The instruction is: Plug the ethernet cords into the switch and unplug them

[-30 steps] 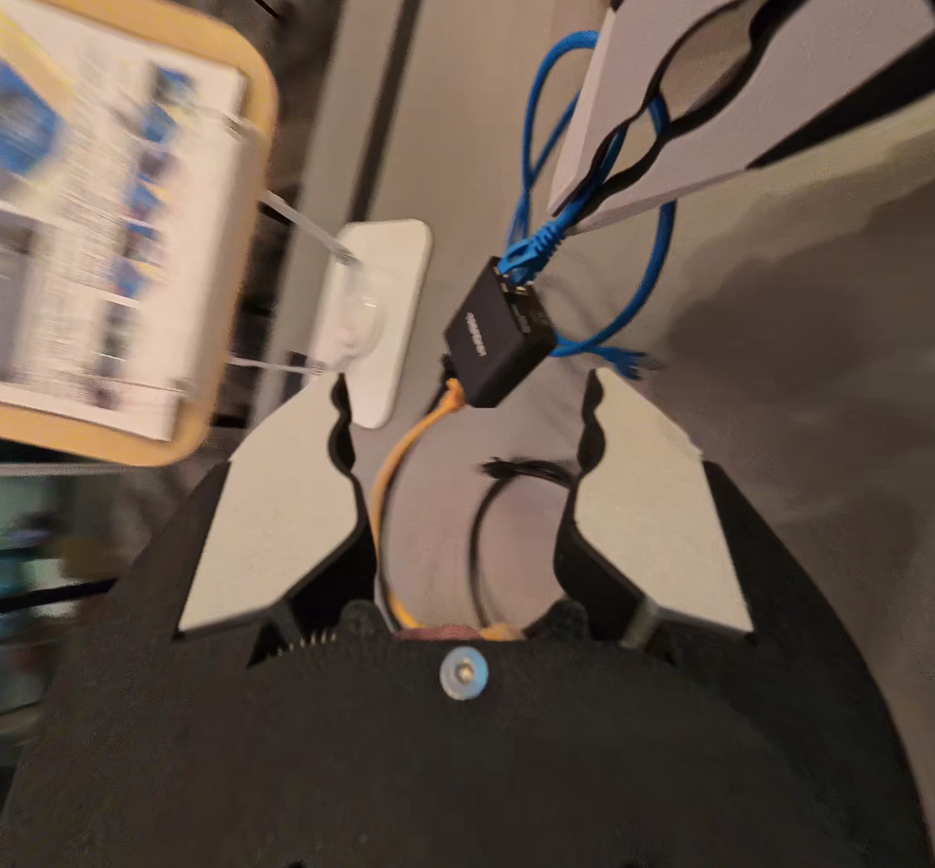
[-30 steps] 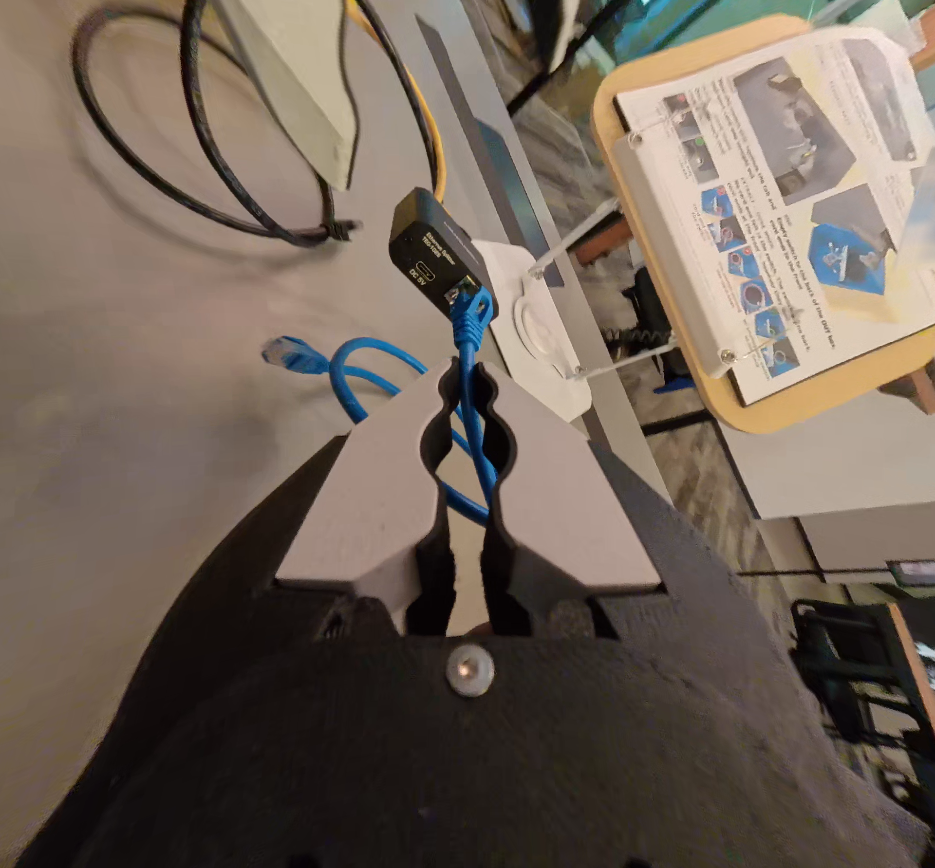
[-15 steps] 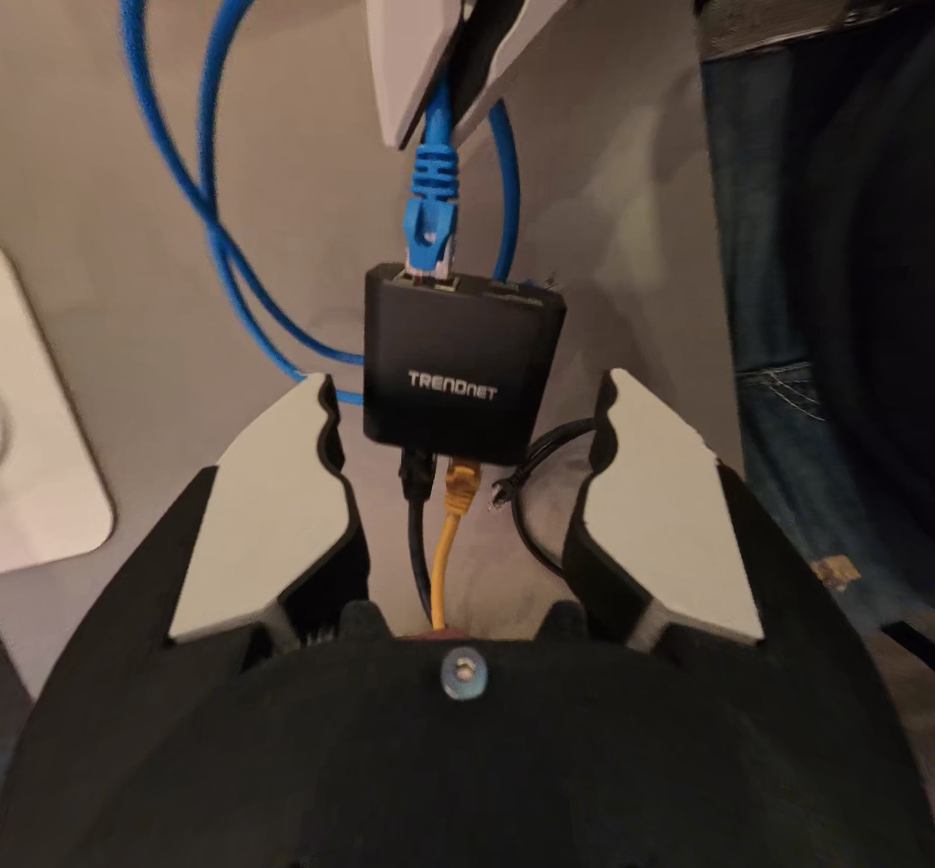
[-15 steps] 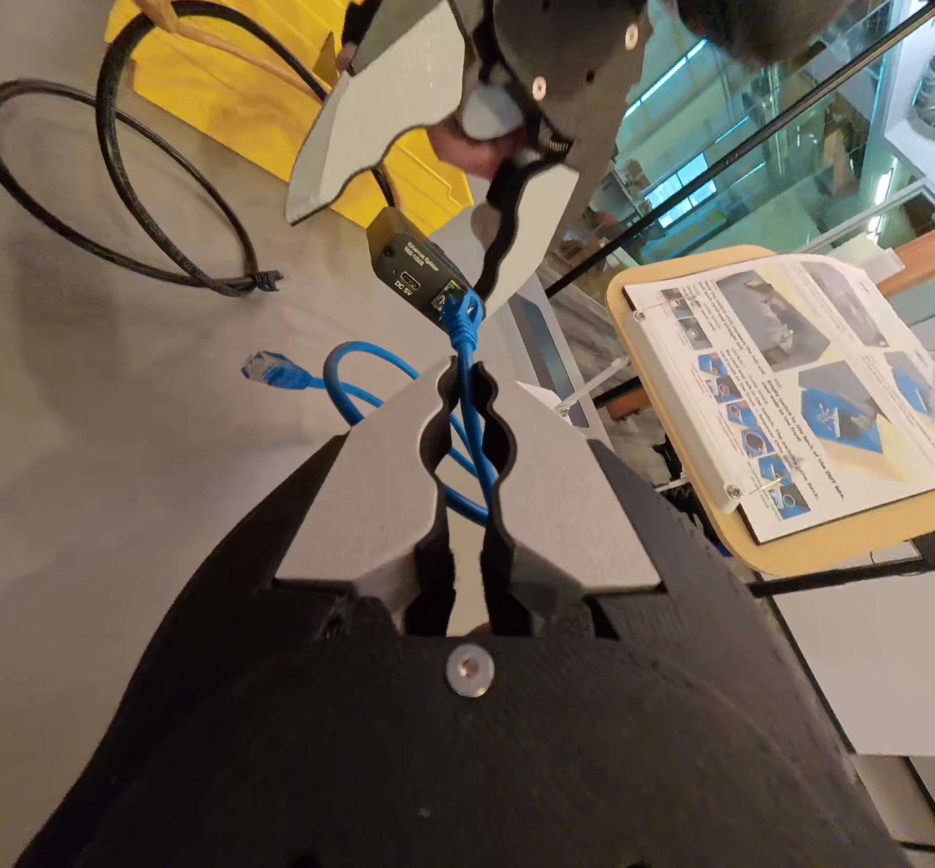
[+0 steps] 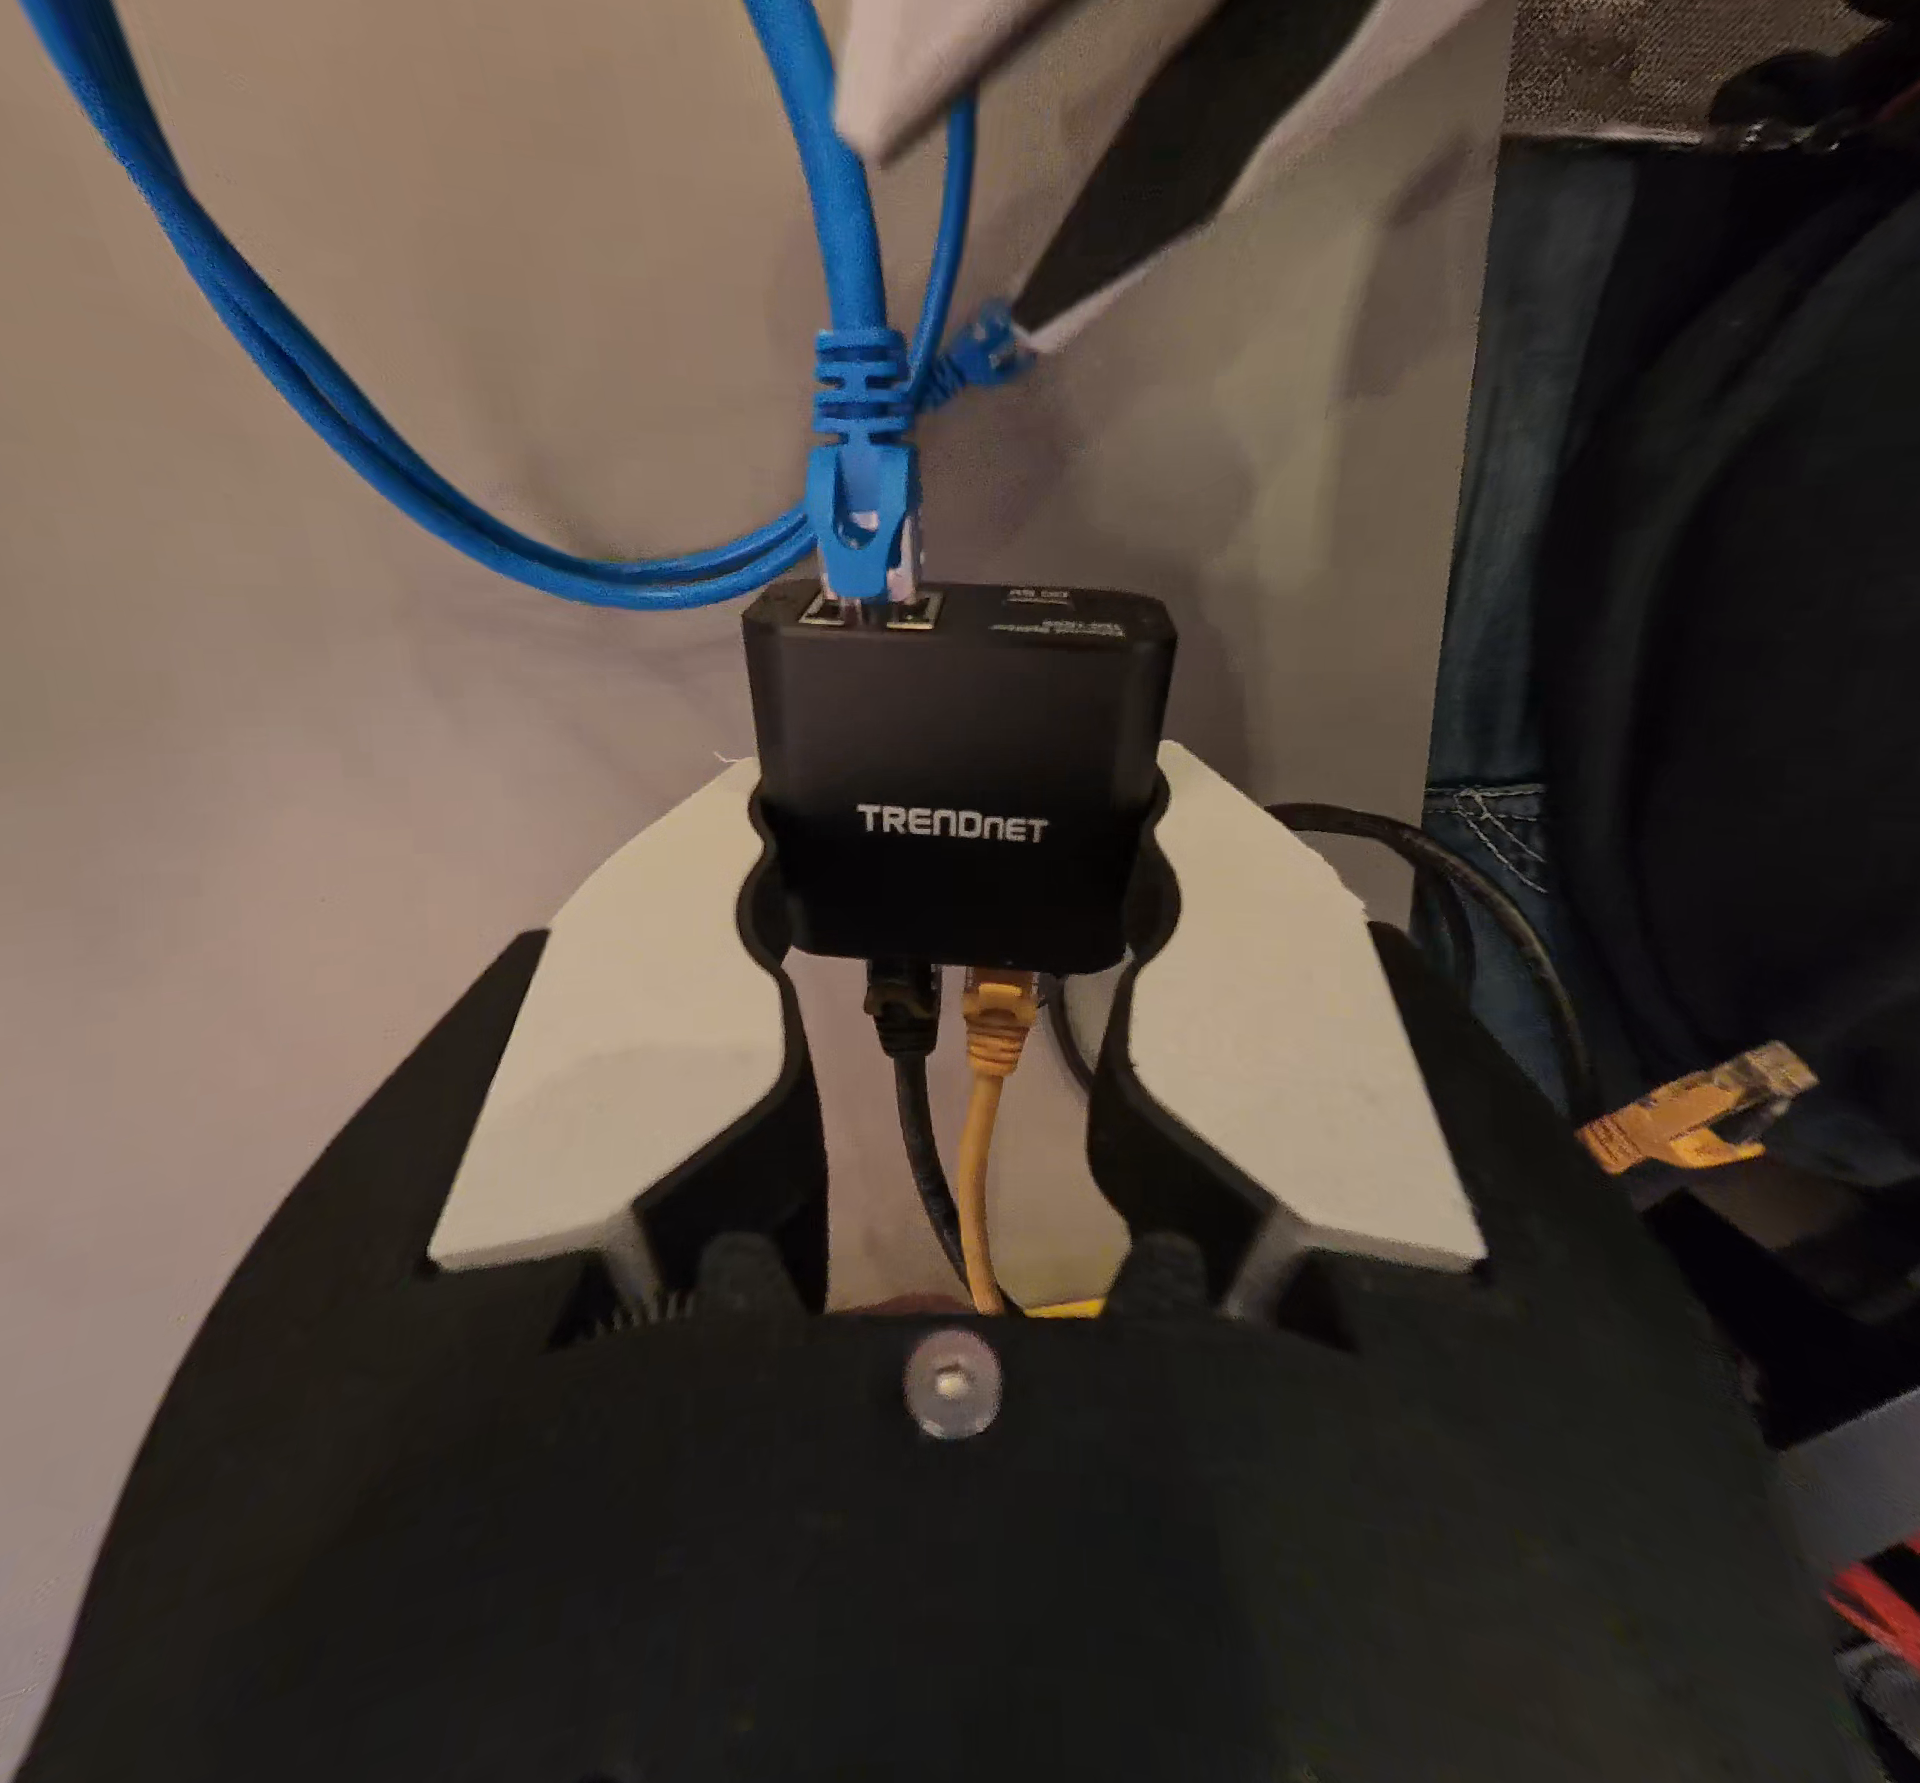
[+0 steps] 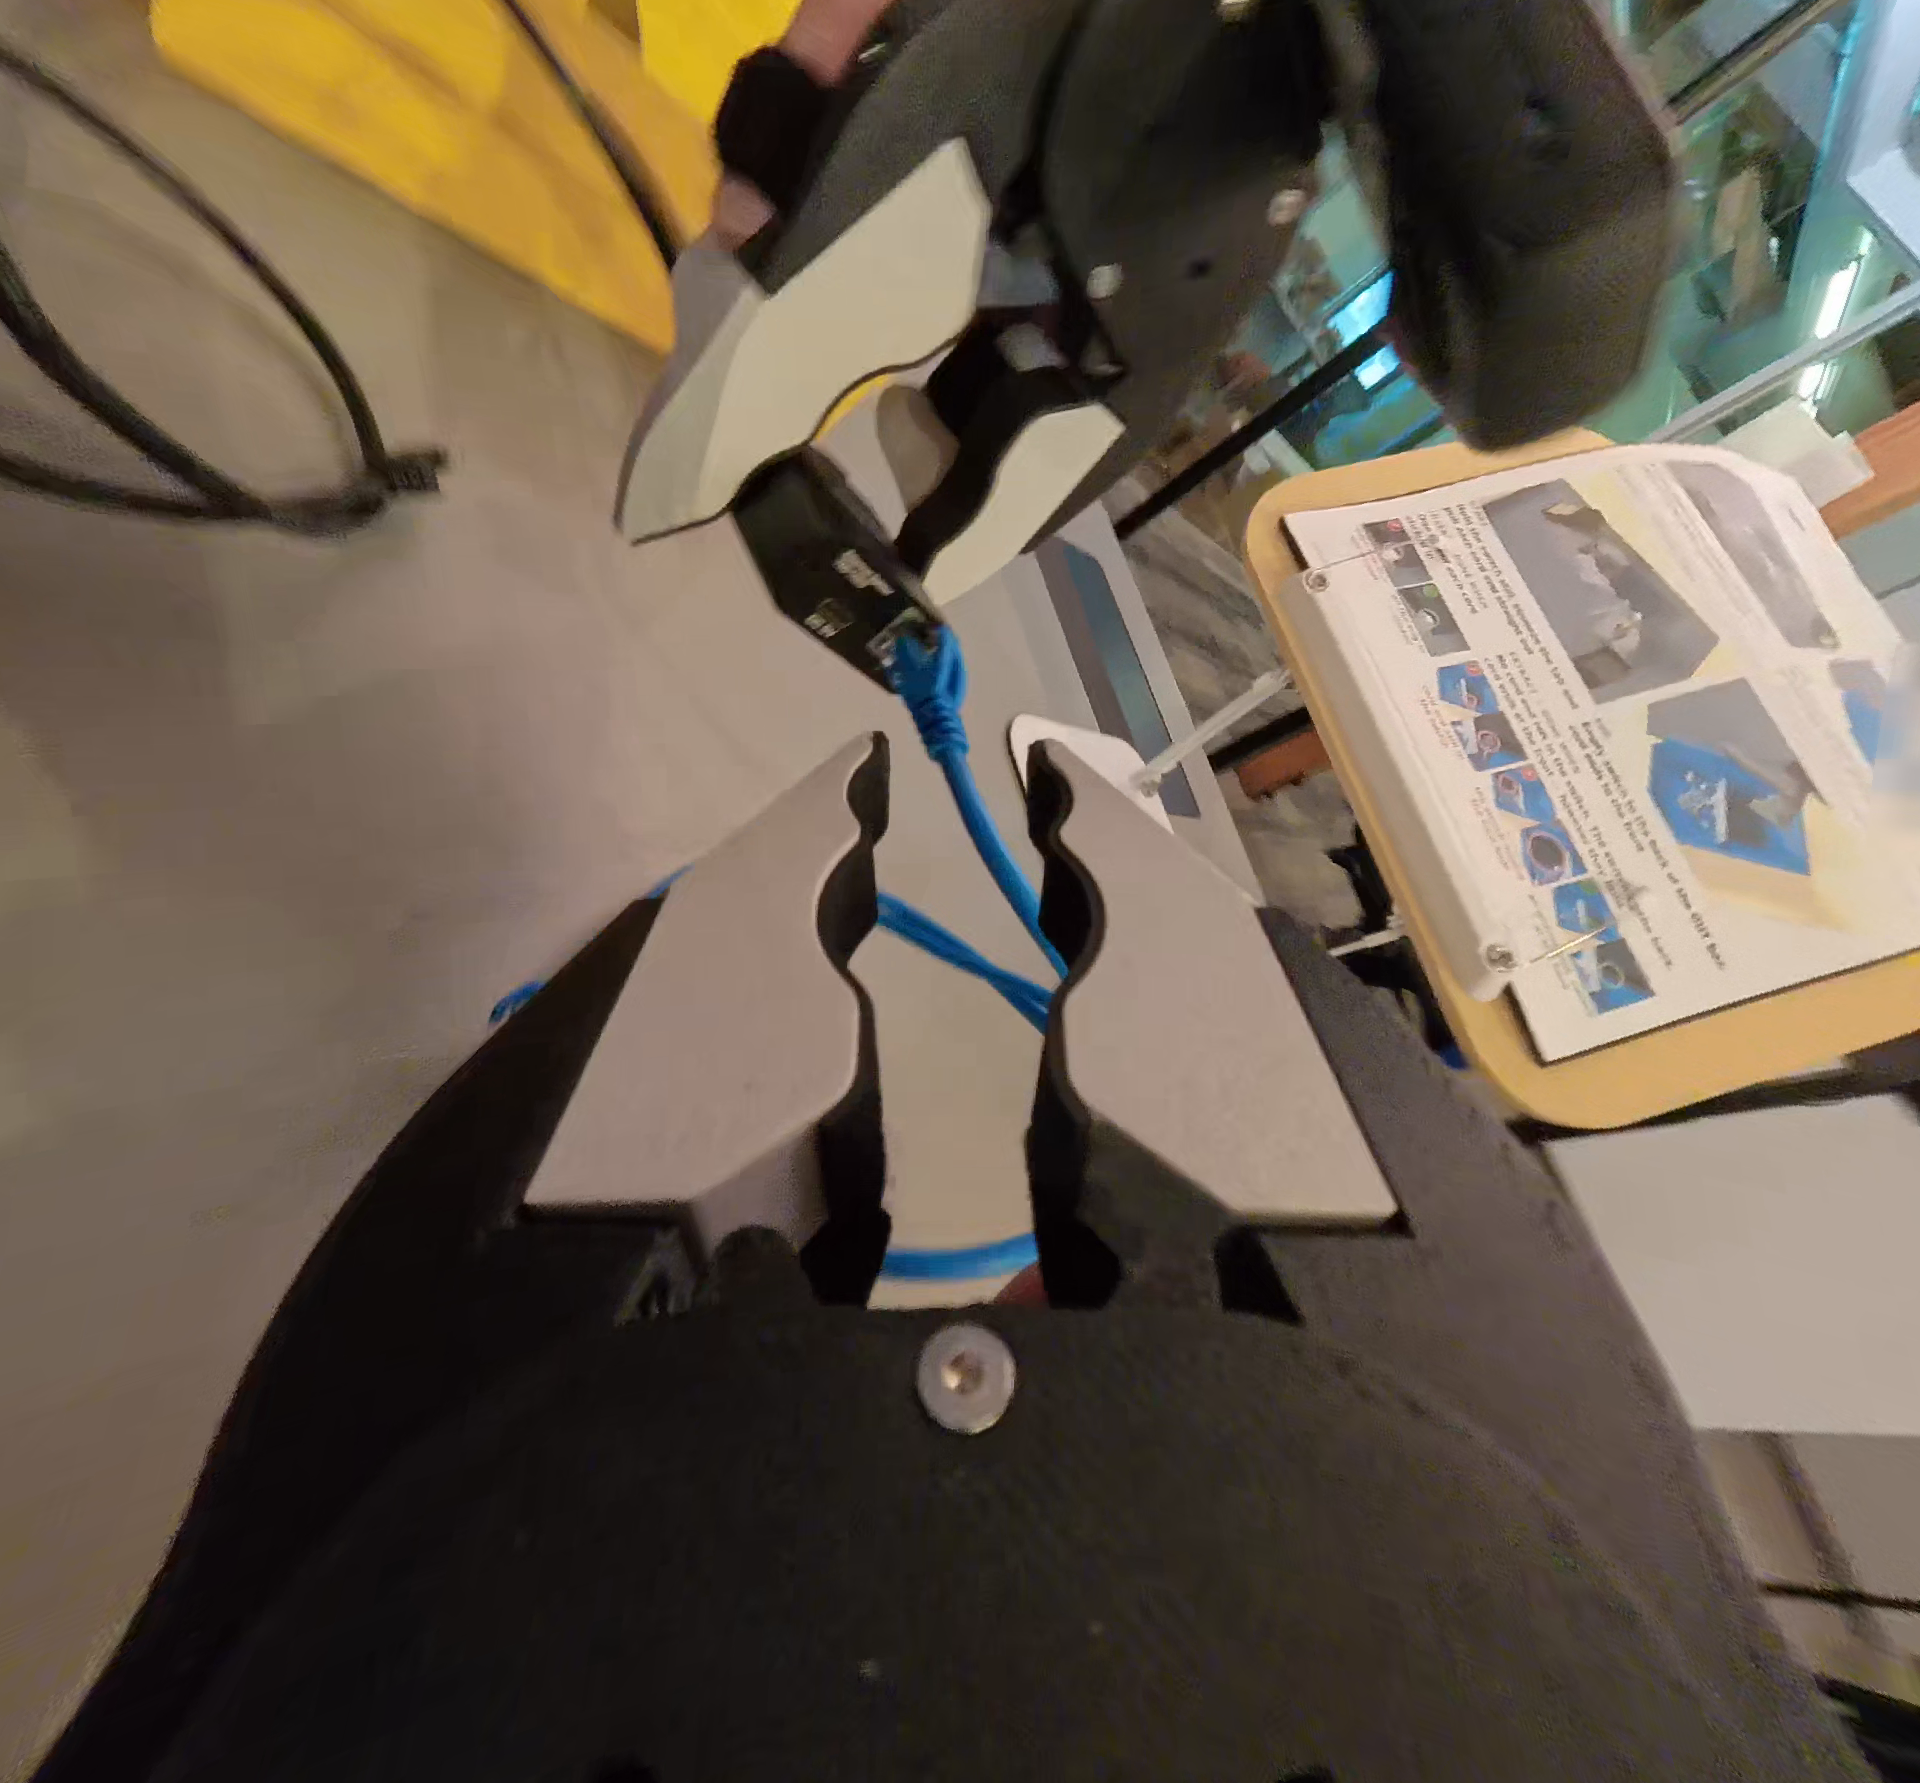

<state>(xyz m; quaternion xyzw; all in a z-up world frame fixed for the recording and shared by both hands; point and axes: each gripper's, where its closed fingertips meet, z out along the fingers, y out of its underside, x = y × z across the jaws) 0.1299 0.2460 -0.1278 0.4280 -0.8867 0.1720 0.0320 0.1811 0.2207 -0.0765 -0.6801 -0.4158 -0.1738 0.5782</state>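
The black switch (image 5: 956, 725) is clamped between my left gripper's (image 5: 956, 767) pale fingers, above the grey table (image 5: 312, 850). A blue cord's plug (image 5: 862, 507) sits in a port on the switch's far face. A black cord (image 5: 904, 1016) and an orange cord (image 5: 997, 1027) are plugged into its near face. My right gripper (image 6: 956, 757) is open, and the blue cord (image 6: 935, 694) runs loosely between its fingers without being gripped. In the right wrist view the switch (image 6: 831, 580) shows held by the left gripper's fingers (image 6: 810, 351). The blue cord's other plug (image 5: 982, 357) hangs free.
A loose orange plug (image 5: 1704, 1110) hangs at the right by a person's jeans (image 5: 1475, 486). A yellow bin (image 6: 468, 71) and a black cable loop (image 6: 208, 445) lie at the back left. A tan board with a printed sheet (image 6: 1610, 746) stands right on a white base (image 6: 1101, 777).
My left gripper moved forward and shut on the switch. My right gripper opened, let go of the blue cord and drew back a little.
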